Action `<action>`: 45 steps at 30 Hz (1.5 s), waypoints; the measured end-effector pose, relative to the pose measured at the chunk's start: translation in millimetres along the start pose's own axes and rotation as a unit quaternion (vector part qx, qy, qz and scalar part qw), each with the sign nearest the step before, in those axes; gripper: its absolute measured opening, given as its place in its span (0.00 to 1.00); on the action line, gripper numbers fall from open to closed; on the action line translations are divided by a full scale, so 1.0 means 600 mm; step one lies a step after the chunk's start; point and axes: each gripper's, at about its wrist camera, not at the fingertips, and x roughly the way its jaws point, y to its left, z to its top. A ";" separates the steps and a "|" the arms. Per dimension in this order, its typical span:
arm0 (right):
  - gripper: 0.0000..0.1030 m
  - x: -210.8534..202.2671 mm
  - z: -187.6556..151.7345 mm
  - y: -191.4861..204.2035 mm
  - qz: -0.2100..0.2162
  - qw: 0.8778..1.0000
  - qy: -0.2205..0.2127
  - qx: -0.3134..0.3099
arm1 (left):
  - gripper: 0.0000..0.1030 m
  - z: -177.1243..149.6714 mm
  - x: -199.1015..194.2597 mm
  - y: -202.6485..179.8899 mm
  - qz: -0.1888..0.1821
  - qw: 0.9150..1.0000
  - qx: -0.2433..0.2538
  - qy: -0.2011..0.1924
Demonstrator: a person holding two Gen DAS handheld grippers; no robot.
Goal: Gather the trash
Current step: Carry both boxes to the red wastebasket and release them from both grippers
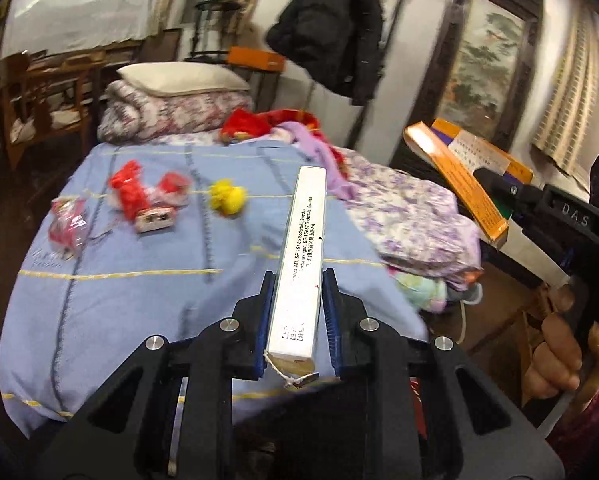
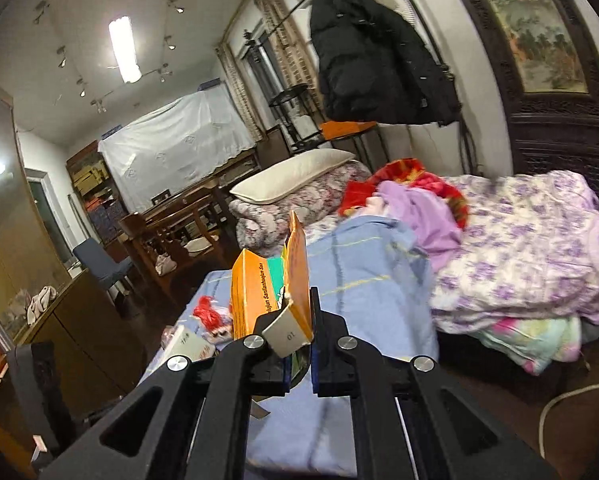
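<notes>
The left claw [image 1: 297, 312] pinches a white carton [image 1: 301, 256]; the right claw [image 2: 301, 336] pinches an orange carton [image 2: 267, 284]. Only the left view shows yellow trash [image 1: 227, 198] on the bed [image 1: 139, 280].

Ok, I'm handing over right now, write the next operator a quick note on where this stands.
Left tool: shut on the white box, held above the bed.
Right tool: shut on the flap of the open orange box, also lifted.
Still on the blue blanket: red wrappers, a yellow wad, a small pink packet.
Done: two boxes picked up.
Left: drop both; no bin is in view. Then collect the rest.
</notes>
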 end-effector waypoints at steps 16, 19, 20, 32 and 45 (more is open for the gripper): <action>0.07 -0.119 -0.163 -0.355 -0.183 0.959 0.188 0.103 | 0.24 -0.056 0.078 -0.236 -0.104 0.984 0.105 0.098; 0.11 -0.089 -0.223 -0.411 -0.192 0.944 0.235 0.129 | 0.24 -0.068 0.109 -0.265 -0.107 0.980 0.119 0.121; 0.14 -0.080 -0.237 -0.419 -0.188 0.942 0.244 0.135 | 0.24 -0.073 0.120 -0.275 -0.107 0.978 0.125 0.130; 0.49 -0.155 -0.212 -0.481 -0.190 0.953 0.149 0.182 | 0.24 -0.147 0.229 -0.374 -0.128 0.946 0.186 0.233; 0.52 -0.235 -0.164 -0.487 -0.180 0.964 0.073 0.180 | 0.66 -0.222 0.285 -0.482 -0.157 0.904 0.263 0.299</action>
